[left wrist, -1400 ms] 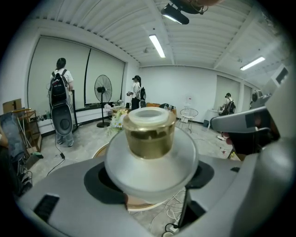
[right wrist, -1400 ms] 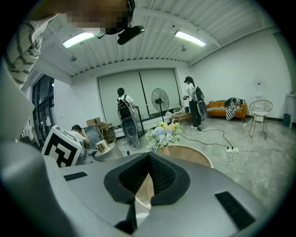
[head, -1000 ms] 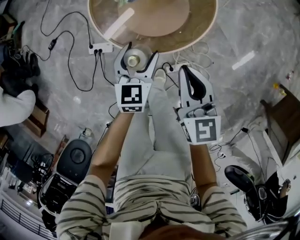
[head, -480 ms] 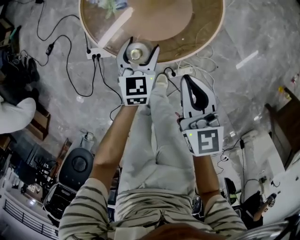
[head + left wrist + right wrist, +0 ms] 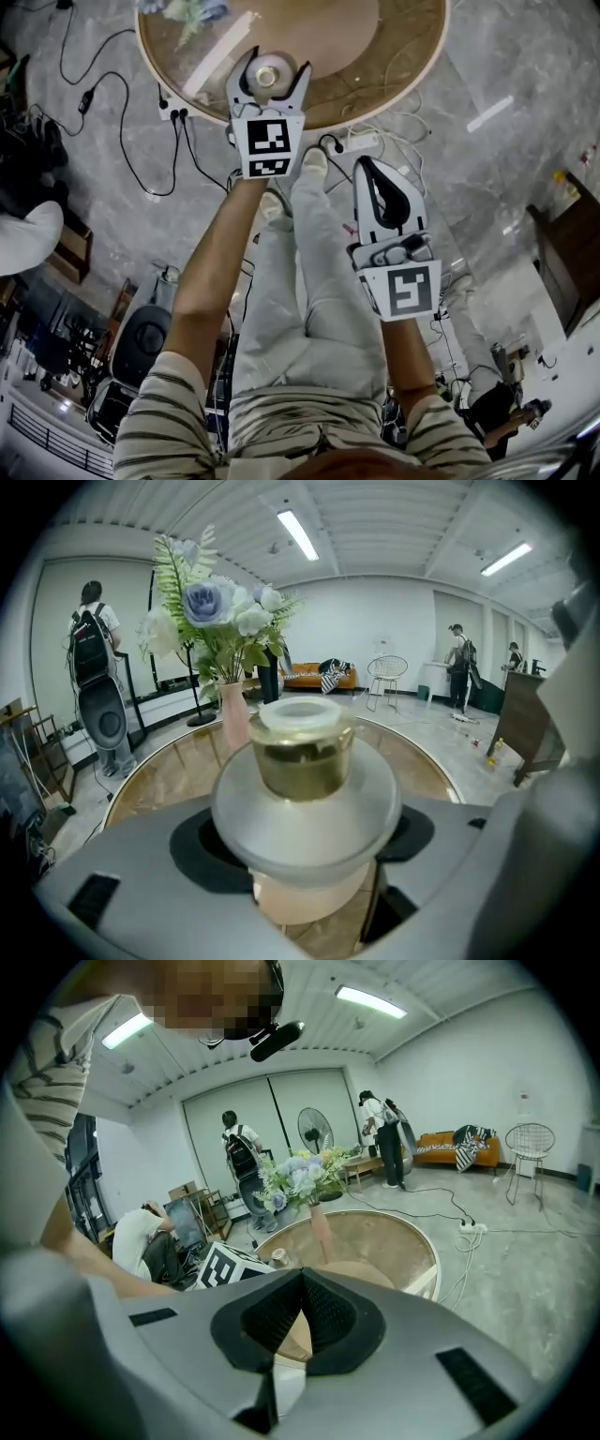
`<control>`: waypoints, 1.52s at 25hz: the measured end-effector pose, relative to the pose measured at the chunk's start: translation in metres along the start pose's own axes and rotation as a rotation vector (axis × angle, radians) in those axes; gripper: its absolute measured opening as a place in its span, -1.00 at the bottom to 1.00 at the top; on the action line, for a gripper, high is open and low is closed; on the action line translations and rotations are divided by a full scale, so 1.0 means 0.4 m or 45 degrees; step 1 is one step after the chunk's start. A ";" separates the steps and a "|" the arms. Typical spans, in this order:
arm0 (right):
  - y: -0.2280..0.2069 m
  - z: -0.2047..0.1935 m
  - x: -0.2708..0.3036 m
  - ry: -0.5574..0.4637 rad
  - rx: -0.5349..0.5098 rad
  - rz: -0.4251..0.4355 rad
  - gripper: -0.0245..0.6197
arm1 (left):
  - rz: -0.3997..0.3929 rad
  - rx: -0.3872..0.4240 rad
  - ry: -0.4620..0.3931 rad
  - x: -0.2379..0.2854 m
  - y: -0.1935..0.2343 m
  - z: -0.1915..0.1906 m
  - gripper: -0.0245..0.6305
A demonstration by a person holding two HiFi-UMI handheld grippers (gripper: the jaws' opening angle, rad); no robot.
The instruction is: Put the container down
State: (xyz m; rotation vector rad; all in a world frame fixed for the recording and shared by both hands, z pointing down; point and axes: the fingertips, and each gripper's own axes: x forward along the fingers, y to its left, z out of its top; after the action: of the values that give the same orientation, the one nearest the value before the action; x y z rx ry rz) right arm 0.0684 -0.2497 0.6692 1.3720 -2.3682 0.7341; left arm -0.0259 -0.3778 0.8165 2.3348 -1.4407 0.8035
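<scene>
- The left gripper (image 5: 271, 66) pinches the container (image 5: 302, 761) over the table (image 5: 398, 56); it should lower it upright, then release.
- The right gripper (image 5: 369, 169) is pressed together, empty.

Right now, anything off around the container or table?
Nothing stands out. The clear round container with a white lid sits upright in the left claw above the round wooden table, lid on, no spill visible. The pink flower vase stands upright.
</scene>
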 end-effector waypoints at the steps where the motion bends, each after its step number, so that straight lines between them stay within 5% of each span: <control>1: -0.002 0.001 0.003 -0.003 0.013 -0.006 -0.90 | 0.002 0.000 -0.003 0.012 0.003 0.003 0.09; 29: -0.032 -0.051 -0.035 0.048 0.065 -0.052 -0.90 | 0.027 0.008 0.063 0.165 0.052 -0.004 0.10; 38: 0.006 -0.044 -0.067 0.043 0.031 -0.080 -0.90 | -0.029 -0.078 0.044 0.120 0.059 0.007 0.30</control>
State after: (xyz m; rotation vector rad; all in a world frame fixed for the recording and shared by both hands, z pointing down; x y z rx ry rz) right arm 0.0799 -0.2197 0.6697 1.4256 -2.2868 0.7644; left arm -0.0294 -0.4252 0.8413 2.2763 -1.4021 0.7786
